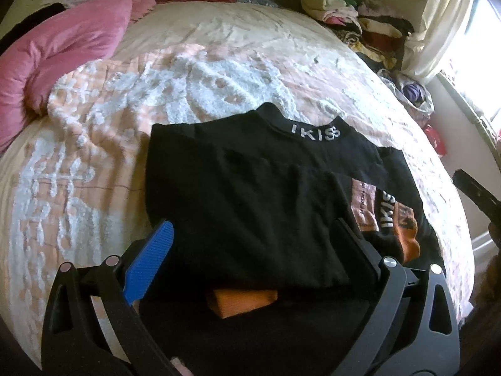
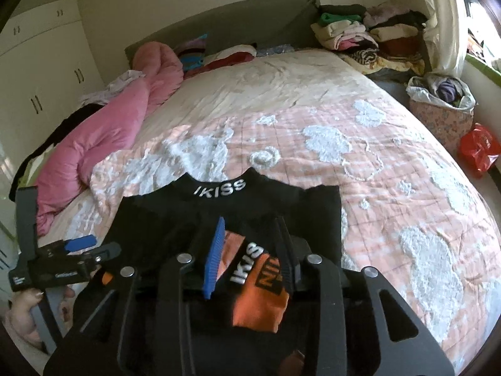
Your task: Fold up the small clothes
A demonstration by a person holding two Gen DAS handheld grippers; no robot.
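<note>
A black shirt (image 1: 250, 172) with "IKISS" on its collar lies partly folded on the pink-and-white quilt (image 1: 109, 109), collar pointing away from me. An orange and white print (image 1: 388, 216) shows on its right side. My left gripper (image 1: 252, 224) hovers over the shirt's near half, jaws wide apart, with nothing pinched. In the right wrist view the shirt (image 2: 175, 219) lies just below my right gripper (image 2: 250, 219). Its fingers stand a little apart, straddling the printed fold (image 2: 260, 285), and the pads do not press it. The left gripper (image 2: 90, 246) shows at the left, held by a hand (image 2: 25, 313).
A pink duvet (image 2: 103, 138) is bunched along the bed's left side. Stacks of folded clothes (image 2: 360, 31) sit at the head on the right. A basket of clothes (image 2: 441, 106) and a red bag (image 2: 479, 150) stand beside the bed. White cupboards (image 2: 40, 62) line the left wall.
</note>
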